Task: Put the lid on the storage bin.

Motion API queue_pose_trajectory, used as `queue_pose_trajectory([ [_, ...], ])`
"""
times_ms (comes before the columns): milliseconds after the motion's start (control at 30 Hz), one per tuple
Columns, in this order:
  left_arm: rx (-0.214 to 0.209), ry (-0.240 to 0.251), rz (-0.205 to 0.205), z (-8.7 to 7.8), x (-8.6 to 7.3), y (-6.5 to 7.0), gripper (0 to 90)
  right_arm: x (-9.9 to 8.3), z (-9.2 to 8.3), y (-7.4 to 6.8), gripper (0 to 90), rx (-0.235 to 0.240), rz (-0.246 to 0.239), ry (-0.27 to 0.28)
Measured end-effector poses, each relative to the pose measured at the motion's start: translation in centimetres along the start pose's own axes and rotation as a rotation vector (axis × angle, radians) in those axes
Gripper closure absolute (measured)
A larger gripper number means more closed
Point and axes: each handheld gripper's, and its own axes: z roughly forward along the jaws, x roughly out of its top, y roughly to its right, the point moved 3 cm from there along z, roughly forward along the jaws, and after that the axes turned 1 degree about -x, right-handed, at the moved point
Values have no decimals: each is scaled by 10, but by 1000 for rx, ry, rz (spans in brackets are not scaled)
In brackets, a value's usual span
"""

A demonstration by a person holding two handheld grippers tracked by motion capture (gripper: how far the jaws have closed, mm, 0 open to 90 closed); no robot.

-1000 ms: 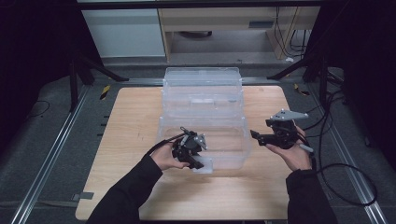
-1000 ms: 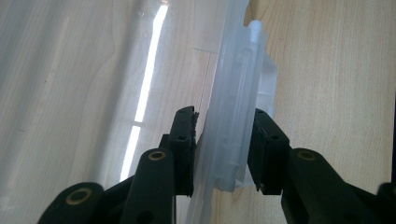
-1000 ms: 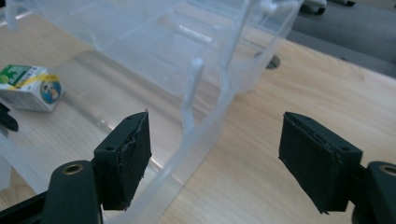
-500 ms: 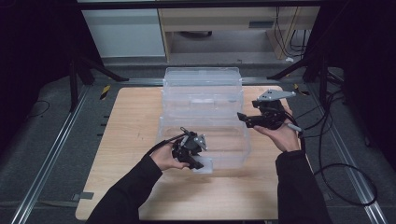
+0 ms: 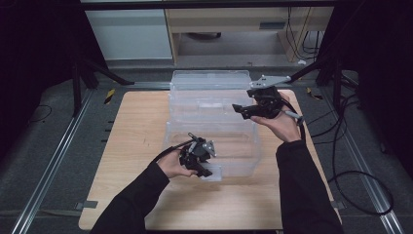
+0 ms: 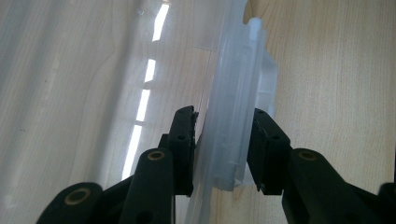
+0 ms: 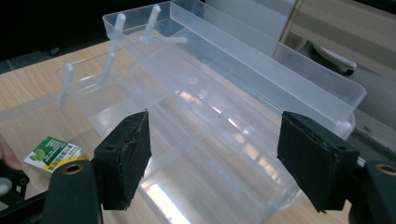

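Note:
A clear plastic box (image 5: 234, 146) stands in the middle of the wooden table, with a clear tray (image 5: 209, 83) behind it. My left gripper (image 5: 203, 168) is at the box's near wall, shut on its clear rim (image 6: 231, 130), one pad on each side. My right gripper (image 5: 239, 111) hangs open in the air above the box's far right part, jaws pointing left with nothing between them. In the right gripper view my right gripper (image 7: 219, 140) looks down on the long clear tray (image 7: 261, 70) with white pegs and on a green label (image 7: 51, 150).
The bare tabletop (image 5: 141, 126) spreads to the left of the box and along the near edge. Black cables (image 5: 360, 175) loop on the floor at the right. Metal rails (image 5: 53, 161) run along both sides of the table. A cabinet (image 5: 224, 24) stands behind.
My right gripper has risen and moved away from me, from beside the box's right side to above its far right part. The left gripper has stayed on the rim.

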Motion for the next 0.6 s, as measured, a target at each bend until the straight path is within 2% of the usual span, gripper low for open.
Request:
queue_pose_trajectory([
  [167,4,-2,12,0,0,-1,648,18,19,-1,260,36,-38,-14],
  [300,1,0,12,0,0,0,648,23,28,-1,262,54,-50,-28],
  [367,1,0,13,0,0,0,648,28,36,1,274,77,-54,-36],
  [467,1,1,15,0,0,0,647,31,39,3,293,77,-65,-38],
  [500,4,-4,29,0,0,-1,647,32,41,4,292,87,-63,-38],
  [567,3,-3,32,0,0,-1,647,37,46,5,291,120,-70,-48],
  [600,3,-3,32,0,0,-1,647,37,46,5,291,120,-70,-48],
])
